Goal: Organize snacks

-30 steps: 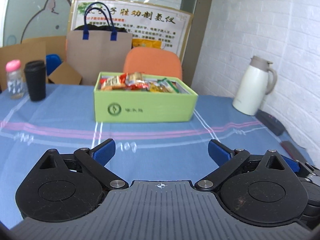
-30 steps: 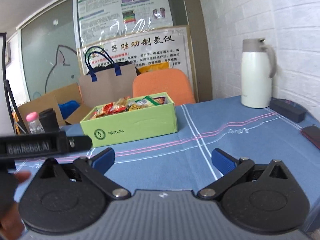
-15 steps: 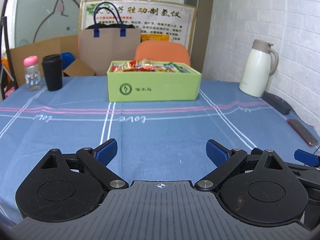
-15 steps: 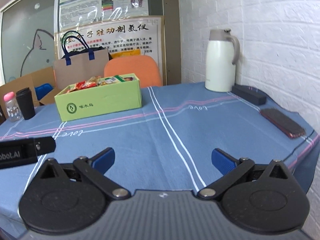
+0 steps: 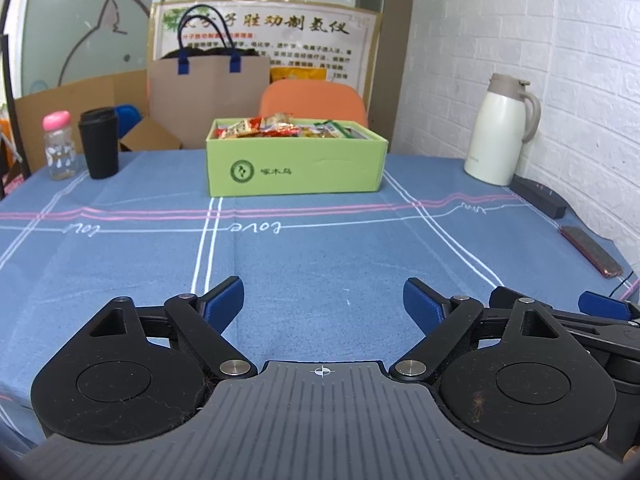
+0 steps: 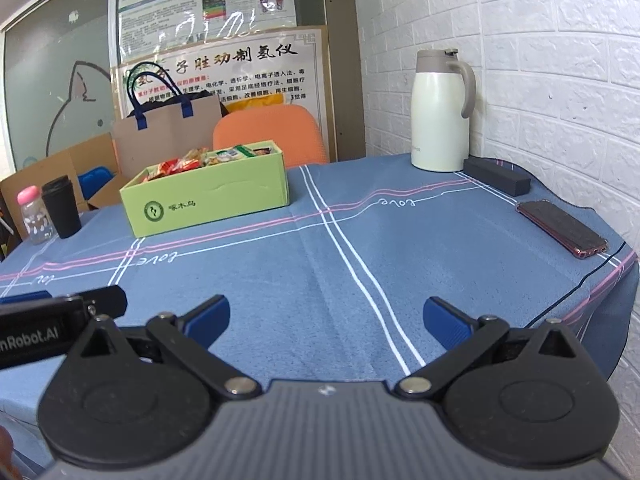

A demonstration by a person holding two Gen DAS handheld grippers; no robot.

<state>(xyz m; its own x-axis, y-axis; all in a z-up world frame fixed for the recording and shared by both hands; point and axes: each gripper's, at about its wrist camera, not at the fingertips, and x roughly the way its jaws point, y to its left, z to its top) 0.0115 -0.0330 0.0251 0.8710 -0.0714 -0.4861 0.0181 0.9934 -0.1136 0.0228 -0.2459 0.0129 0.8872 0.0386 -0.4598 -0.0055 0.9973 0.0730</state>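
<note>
Your left tongs (image 5: 323,298) have just been closing but stand apart, empty; right tongs (image 6: 326,316) gape too. Only the right view shows the snack box (image 6: 208,200), at 11 o'clock, side-on.

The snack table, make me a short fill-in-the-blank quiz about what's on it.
1. The snacks sit in a box coloured ____.
2. The bottle beside the black cup has a ____ cap.
3. The phone lies near the table edge, closest to the ____ wall.
4. The white jug stands ____.

Missing words: green; pink; brick; upright

Bright even light, sharp, fisheye-curved edges
</note>
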